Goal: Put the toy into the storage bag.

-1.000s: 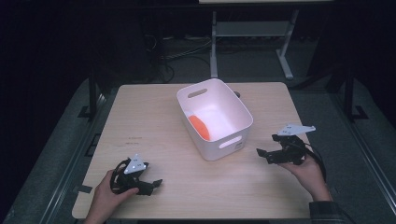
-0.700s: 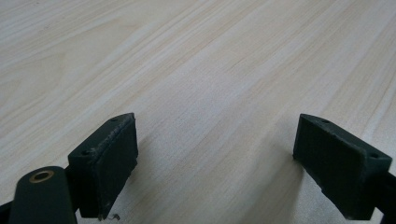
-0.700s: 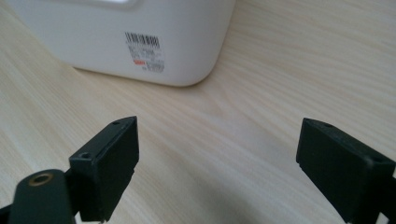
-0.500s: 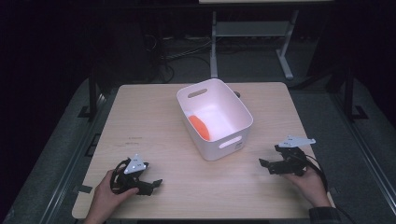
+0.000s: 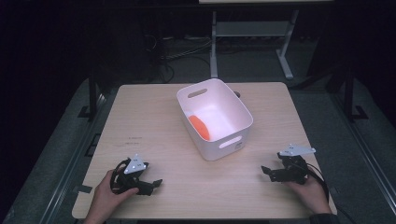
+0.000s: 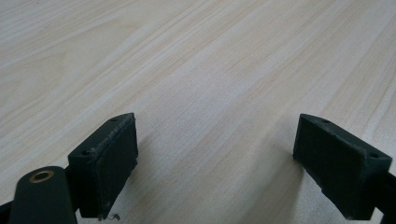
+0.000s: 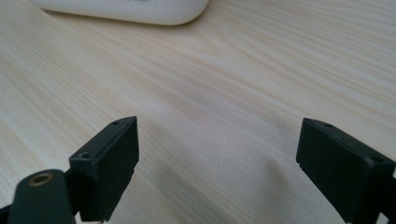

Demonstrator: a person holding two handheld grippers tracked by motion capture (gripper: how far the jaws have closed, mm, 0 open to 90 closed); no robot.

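Both claws empty, jaws wide: left gripper point(image 5: 148, 185) and right gripper point(image 5: 271, 171) low over the table point(image 5: 154, 116), orange object point(image 5: 199, 126) sits in the white bin point(image 5: 239, 109), so park them clear of its walls.

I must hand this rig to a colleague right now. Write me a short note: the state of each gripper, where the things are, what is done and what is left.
Left gripper: open, nothing between its jaws, low over the near left part of the table.
Right gripper: open, nothing between its jaws, low over the near right part, pointing toward the middle of the table.
White bin: stands at the table's centre, slightly to the far side, between the two grippers.
Orange object: lies inside the bin, on its floor by the left wall.
Done: the orange object appears to be already placed in the bin.
Left: probably nothing; both grippers seem parked.
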